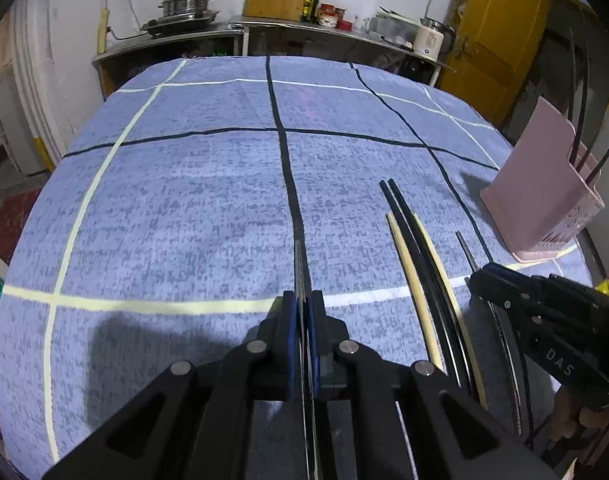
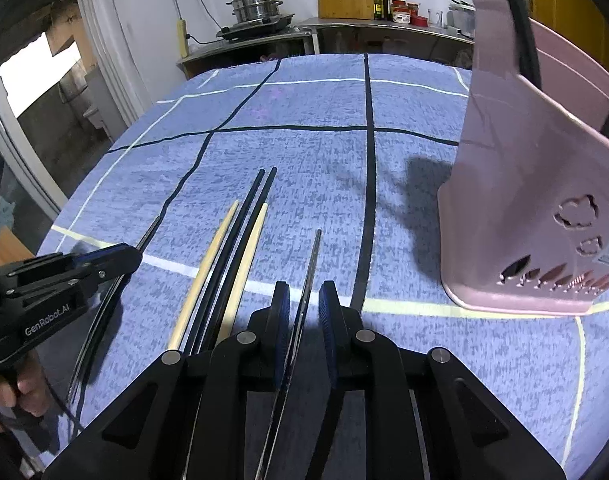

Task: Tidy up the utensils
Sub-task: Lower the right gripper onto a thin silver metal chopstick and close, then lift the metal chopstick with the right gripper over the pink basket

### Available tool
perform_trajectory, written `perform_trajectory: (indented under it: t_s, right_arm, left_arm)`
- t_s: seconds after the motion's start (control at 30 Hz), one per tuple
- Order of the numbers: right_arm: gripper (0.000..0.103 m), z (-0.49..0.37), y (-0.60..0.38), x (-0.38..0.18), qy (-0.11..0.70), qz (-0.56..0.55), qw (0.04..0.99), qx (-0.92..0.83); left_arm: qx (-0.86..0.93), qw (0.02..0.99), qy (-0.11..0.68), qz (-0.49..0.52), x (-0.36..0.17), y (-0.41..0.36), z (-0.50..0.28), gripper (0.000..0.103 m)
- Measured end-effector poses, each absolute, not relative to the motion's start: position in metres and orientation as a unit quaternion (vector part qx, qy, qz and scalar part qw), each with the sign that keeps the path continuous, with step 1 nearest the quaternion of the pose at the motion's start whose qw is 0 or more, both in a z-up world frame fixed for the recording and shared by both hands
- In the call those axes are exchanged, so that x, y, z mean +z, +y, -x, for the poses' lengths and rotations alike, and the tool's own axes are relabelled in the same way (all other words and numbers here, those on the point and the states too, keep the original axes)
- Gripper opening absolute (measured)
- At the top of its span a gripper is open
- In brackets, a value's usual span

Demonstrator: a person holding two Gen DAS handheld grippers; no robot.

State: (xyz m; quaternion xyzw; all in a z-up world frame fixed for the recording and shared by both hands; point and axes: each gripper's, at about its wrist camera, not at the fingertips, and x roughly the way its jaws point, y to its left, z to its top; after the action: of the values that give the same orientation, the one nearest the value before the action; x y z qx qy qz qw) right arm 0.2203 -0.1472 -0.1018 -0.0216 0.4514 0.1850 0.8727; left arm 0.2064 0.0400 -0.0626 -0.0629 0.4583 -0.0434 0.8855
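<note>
My left gripper (image 1: 303, 312) has its fingers clamped on a thin dark metal chopstick (image 1: 301, 268); my right gripper (image 2: 304, 304) straddles another (image 2: 310, 272), fingers narrow, not pressing. Next, I judge: pinch, lift, drop into the pink plastic utensil holder (image 2: 516, 184) nearby. Blue checked desk (image 1: 184, 200) lies open ahead.

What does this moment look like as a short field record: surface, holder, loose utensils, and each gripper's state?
surface: blue checked tablecloth
holder: pink utensil holder, upright at the right, dark chopsticks already standing in it
loose utensils: two pale chopsticks and two black chopsticks lying side by side on the cloth
left gripper: shut on a thin dark chopstick
right gripper: jaws apart around another dark chopstick, pads not visibly pressing it
</note>
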Motion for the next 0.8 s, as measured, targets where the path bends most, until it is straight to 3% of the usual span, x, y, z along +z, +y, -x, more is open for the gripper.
perform_trajectory:
  t_s: [0.33,0.4,0.8]
  right_arm:
    - [0.005,-0.227,-0.148,-0.100,0.463,0.015,0.866,0.187]
    - [0.005,-0.223,-0.150,-0.095,0.458,0.004,0.867,0.194]
    - [0.005,-0.197,-0.168,-0.033,0.394,-0.027,0.893,0.215]
  left_arm:
    - [-0.055,0.882,0.468,0.019,-0.060,0.031,-0.213,0.010]
    - [-0.052,0.882,0.467,0.018,-0.060,0.032,-0.214,0.006]
    - [-0.078,0.906,0.413,0.050,-0.009,0.038,-0.187,0.005]
